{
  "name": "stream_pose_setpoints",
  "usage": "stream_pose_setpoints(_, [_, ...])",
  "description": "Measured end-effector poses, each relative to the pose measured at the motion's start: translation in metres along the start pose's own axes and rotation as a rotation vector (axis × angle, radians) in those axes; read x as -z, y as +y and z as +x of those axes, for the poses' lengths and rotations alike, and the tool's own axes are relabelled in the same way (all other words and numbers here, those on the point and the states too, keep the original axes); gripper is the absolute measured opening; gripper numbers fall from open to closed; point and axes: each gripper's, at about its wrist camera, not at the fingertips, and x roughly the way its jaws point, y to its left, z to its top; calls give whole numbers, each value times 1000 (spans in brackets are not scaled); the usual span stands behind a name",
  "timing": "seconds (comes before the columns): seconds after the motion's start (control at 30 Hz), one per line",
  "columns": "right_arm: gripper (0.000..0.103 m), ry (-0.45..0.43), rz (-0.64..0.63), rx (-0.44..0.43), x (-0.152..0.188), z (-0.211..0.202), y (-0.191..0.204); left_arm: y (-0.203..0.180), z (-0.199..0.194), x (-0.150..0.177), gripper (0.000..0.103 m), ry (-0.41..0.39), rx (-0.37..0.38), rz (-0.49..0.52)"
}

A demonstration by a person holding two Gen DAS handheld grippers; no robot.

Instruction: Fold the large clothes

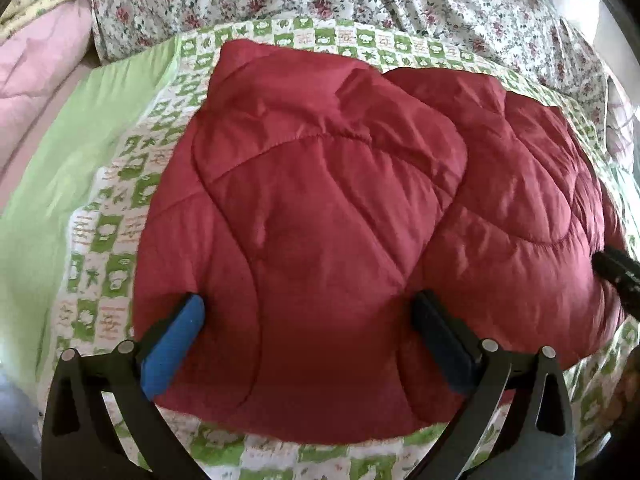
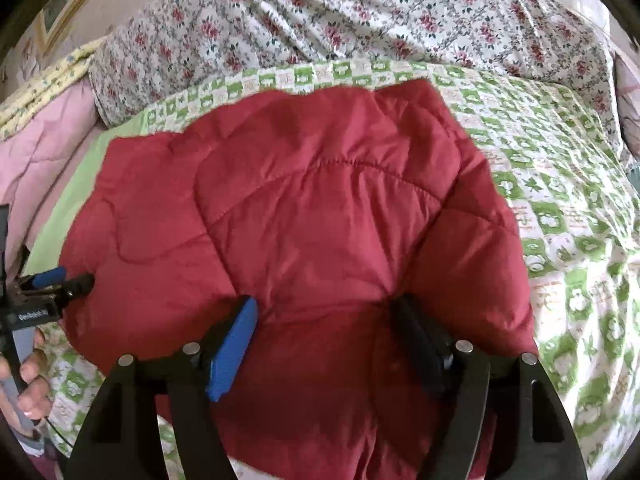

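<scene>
A red quilted jacket (image 1: 320, 184) lies folded and puffy on the green checked sheet (image 1: 116, 240) of a bed. My left gripper (image 1: 308, 304) is over its near left part, jaws wide apart, fingertips sunk into the padding without pinching it. My right gripper (image 2: 326, 304) hovers at the near edge of the same jacket (image 2: 312, 200); a hump of red fabric rises between its spread jaws, and the pads do not clamp it. The right wrist view has the left gripper (image 2: 70, 279) at the far left edge, held by a hand (image 2: 32, 380). A black fingertip (image 1: 612, 272) of the right gripper pokes in at the right of the left wrist view.
A floral duvet (image 2: 360, 20) is bunched along the back of the bed. A pink quilt (image 1: 36, 64) lies at the left beside a plain green strip (image 1: 80, 132). Checked sheet (image 2: 560, 200) spreads to the right of the jacket.
</scene>
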Motion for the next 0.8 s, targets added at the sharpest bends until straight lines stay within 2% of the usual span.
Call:
stream_pose_setpoints(0.13, [74, -2, -2, -10, 8, -15, 2, -2, -9, 9, 103, 0, 7, 4])
stream_pose_setpoints(0.27, [74, -10, -7, 32, 20, -22, -3, -1, -15, 18, 103, -1, 23, 7])
stream_pose_setpoints(0.47, [75, 29, 24, 10, 23, -6, -14, 3, 3, 20, 103, 35, 63, -11])
stream_pose_setpoints(0.57, [77, -31, 69, -45, 15, -23, -13, 1, 2, 20, 103, 36, 53, -5])
stream_pose_setpoints(0.63, [76, -66, 47, -22, 2, -32, -9, 2, -5, 17, 103, 20, 54, -15])
stream_pose_setpoints(0.8, [76, -41, 52, 3, -25, -11, -15, 8, -10, -3, 103, -30, 26, -39])
